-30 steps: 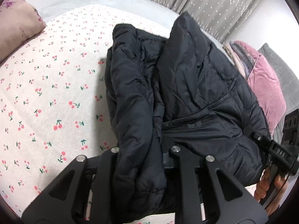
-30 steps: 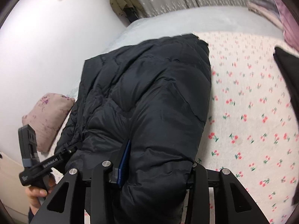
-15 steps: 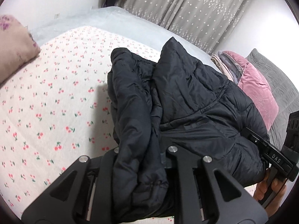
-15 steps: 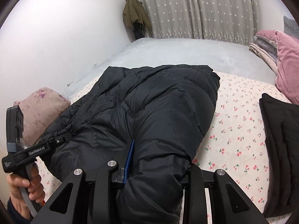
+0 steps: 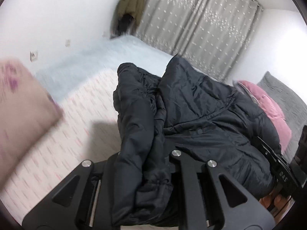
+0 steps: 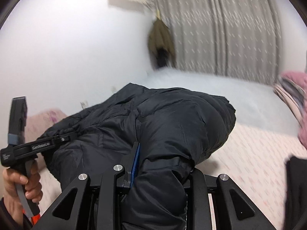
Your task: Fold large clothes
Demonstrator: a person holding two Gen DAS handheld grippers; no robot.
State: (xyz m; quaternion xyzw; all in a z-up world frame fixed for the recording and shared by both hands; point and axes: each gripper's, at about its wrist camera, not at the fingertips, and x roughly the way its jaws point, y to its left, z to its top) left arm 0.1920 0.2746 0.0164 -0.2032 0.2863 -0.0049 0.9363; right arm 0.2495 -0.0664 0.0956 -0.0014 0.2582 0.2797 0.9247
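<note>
Left wrist view: black puffer jacket (image 5: 201,115) lifted above the cherry-print bed (image 5: 80,118).
Left gripper (image 5: 145,164) clamps its bunched edge; right gripper (image 6: 159,164), jaws closing, pinches the other end.

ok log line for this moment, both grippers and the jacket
left gripper: shut on black puffer jacket | right gripper: closing, jacket between jaws | jacket: bunched, held above cherry-print sheet

Floral-sheeted bed (image 5: 80,126), pillow (image 5: 21,103), pink bedding (image 5: 268,103)
</note>
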